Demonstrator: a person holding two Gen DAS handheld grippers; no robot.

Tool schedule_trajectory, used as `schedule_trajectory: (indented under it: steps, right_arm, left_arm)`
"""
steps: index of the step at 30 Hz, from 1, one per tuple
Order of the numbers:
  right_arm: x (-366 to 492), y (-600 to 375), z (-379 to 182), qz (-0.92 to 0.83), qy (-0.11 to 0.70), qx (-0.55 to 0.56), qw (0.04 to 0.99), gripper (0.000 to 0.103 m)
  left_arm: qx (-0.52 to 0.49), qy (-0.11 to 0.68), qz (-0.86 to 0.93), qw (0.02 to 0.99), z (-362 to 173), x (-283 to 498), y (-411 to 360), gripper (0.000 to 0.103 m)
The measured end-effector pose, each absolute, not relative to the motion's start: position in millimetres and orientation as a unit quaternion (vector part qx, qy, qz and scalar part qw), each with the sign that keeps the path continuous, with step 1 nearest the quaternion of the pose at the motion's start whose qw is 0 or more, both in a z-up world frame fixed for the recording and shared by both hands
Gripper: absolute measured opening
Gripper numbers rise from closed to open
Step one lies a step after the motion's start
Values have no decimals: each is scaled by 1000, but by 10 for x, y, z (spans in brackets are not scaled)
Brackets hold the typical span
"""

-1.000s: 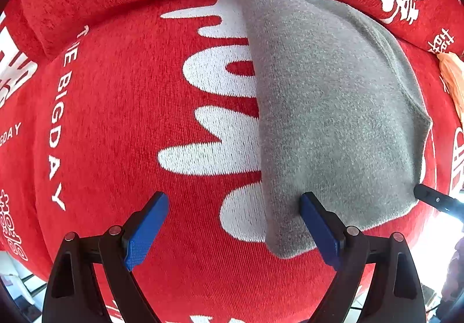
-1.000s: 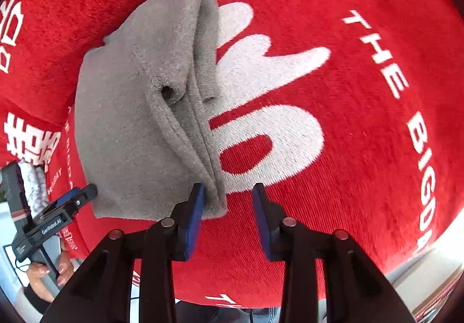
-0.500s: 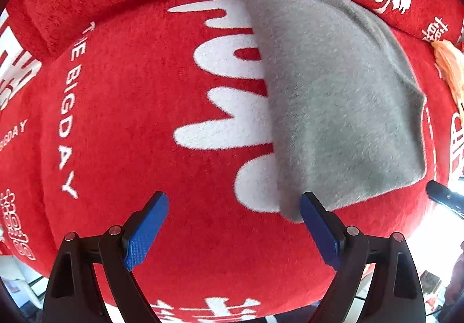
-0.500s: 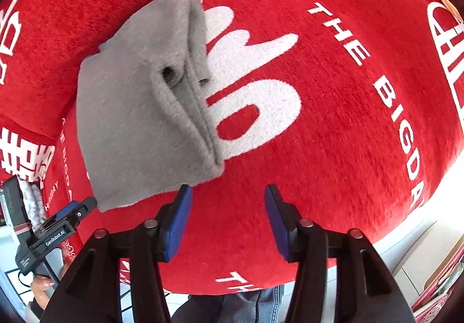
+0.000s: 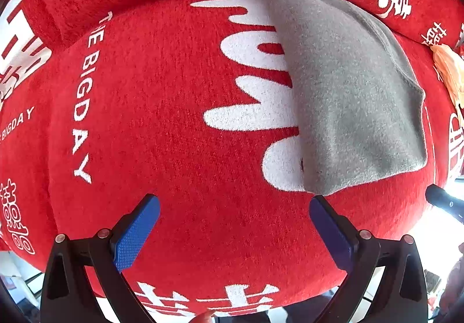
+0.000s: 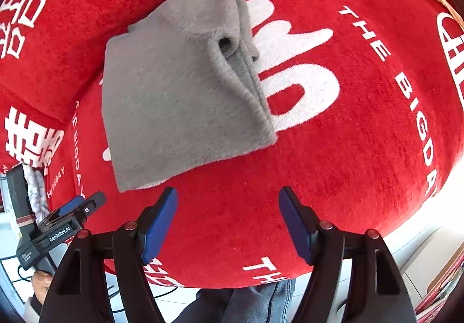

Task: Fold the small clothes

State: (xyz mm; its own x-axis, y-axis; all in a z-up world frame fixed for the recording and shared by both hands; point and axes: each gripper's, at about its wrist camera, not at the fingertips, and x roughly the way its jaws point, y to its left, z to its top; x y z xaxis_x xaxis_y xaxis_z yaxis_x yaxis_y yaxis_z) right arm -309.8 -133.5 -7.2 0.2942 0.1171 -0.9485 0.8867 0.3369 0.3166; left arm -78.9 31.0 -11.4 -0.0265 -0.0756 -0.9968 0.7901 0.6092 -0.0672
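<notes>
**Now: Grey Garment Lies Folded, Both Grippers Clear of It**

Underneath everything spreads the red cloth (image 5: pixel 179 108), a plush cover printed with white lettering and large white characters, filling both wrist views. On it rests the folded grey garment (image 6: pixel 179 91), a compact fleecy bundle whose stacked edges show along one side, lying over the big white print near the cover's raised back ridge. Next in size, the left gripper (image 5: pixel 235 231) hangs above bare red cloth just beside the garment's near corner, its jaws opening to a very wide spread with nothing between them. The right gripper (image 6: pixel 227 221) sits just short of the garment's near edge, its jaws opening too, only red cloth in the gap. Smaller still, an orange cloth (image 5: pixel 448 67) lies at the cover's far edge, well apart from the grey bundle.
</notes>
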Motion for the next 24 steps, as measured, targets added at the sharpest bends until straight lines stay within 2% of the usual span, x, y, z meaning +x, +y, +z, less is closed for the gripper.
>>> schedule_trajectory:
  steps: [7, 14, 24]
  right_arm:
    - [-3040, -1368, -54, -290, 521, 485, 639, 75]
    - [-2960, -1809, -52, -275, 513, 484, 653, 76]
    - [-2873, -2643, -284, -238, 486, 535, 649, 77]
  left_arm:
    - [253, 654, -319, 637, -127, -589, 329, 103]
    - [224, 681, -295, 632, -180, -417, 287, 103]
    - [181, 667, -303, 656, -87, -220, -349, 103]
